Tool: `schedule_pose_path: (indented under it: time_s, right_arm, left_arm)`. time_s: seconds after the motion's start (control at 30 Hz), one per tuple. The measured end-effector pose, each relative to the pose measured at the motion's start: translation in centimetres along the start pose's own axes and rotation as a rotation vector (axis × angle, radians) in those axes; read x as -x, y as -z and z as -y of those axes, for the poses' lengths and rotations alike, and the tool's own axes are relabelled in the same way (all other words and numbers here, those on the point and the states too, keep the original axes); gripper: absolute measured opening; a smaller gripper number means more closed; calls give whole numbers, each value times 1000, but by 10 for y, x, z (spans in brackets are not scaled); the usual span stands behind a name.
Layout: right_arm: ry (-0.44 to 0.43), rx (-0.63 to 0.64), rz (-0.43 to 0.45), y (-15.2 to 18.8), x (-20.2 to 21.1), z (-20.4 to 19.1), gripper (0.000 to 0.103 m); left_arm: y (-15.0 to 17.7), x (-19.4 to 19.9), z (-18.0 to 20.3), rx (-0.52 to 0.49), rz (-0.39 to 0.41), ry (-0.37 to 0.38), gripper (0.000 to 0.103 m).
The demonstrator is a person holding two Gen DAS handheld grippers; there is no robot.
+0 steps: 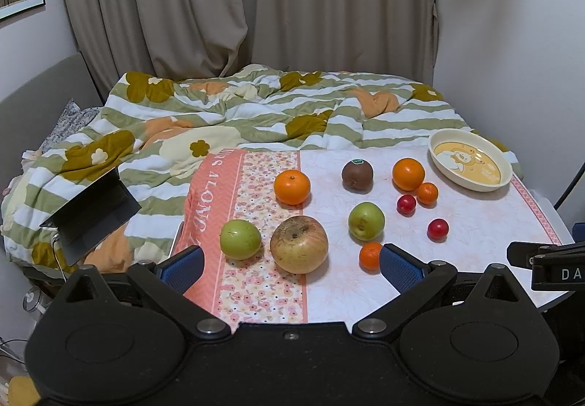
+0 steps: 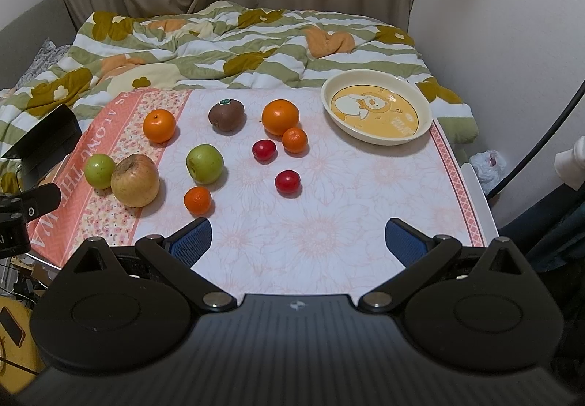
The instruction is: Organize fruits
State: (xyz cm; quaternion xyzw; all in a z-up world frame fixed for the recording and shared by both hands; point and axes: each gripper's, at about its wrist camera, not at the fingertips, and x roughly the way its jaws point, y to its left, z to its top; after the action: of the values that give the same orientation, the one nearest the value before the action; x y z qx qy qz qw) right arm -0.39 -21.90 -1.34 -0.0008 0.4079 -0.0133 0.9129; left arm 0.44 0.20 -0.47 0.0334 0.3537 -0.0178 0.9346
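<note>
Your left hand-held gripper [image 1: 290, 263] and right hand-held gripper [image 2: 298, 239] both hang spread wide, gripping nothing. The 10 fruits lie loose on the bench's floral cloth [image 2: 329, 208], left of the empty cartoon bowl [image 2: 376, 108].

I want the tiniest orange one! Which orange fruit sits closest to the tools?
The small orange in front of the green apple; the other three oranges lie farther back.
</note>
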Motion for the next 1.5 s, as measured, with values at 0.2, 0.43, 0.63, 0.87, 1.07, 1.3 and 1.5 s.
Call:
schedule_pose_path:
  time_s: [0.2, 0.43, 0.63, 0.87, 1.07, 1.3, 1.5]
  right_arm:
    - [0, 1, 0, 0, 0, 0, 103]
    - [0, 2, 1, -1, 1, 0, 103]
    - [0, 1, 3, 0, 0, -1, 103]
    - [1, 2, 3, -2, 1, -2, 103]
    - [-1, 1, 2, -2, 2, -2, 103]
    - [-13, -5, -6, -15, -1, -8, 103]
    - [-20, 11, -4, -9, -33, -5, 103]
  left_arm:
    - [0, 0, 1, 0, 0, 0, 103]
    - [0, 0, 1, -1, 0, 0, 103]
    - [-1, -1, 0, -1, 0, 1, 103]
    - [-2, -1, 0, -2, 2, 1, 103]
    - [-6, -3, -2, -13, 4, 4, 103]
    - [-6, -18, -6, -25, 5, 19, 103]
    - [0, -56, -8, -21, -28, 26, 103]
